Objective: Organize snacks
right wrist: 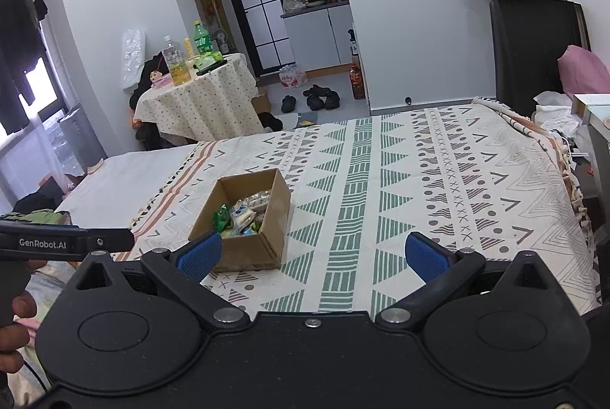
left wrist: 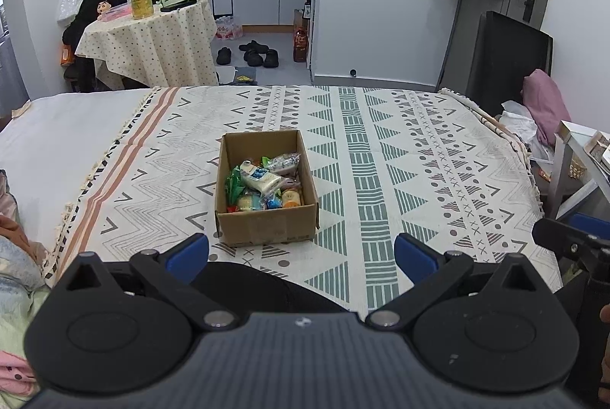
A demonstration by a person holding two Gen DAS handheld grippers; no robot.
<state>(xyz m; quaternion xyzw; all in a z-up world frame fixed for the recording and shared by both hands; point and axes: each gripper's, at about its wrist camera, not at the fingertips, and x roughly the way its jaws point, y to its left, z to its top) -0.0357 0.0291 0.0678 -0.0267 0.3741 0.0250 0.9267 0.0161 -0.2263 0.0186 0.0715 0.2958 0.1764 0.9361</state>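
A brown cardboard box (left wrist: 267, 227) sits on the patterned bedspread (left wrist: 381, 157) and holds several wrapped snacks (left wrist: 263, 184). My left gripper (left wrist: 301, 252) is open and empty, just in front of the box's near wall. In the right wrist view the box (right wrist: 267, 237) lies ahead to the left with the snacks (right wrist: 240, 218) inside. My right gripper (right wrist: 312, 254) is open and empty, to the right of the box. Its left blue fingertip (right wrist: 200, 252) overlaps the box's near corner in the view.
A round table (left wrist: 152, 35) with bottles stands beyond the bed at the left. Shoes (left wrist: 253, 52) lie on the floor past the bed's far edge. A black chair (left wrist: 507, 54) and pink cloth (left wrist: 541, 103) are at the right. Bedding (left wrist: 15, 256) is piled at the near left.
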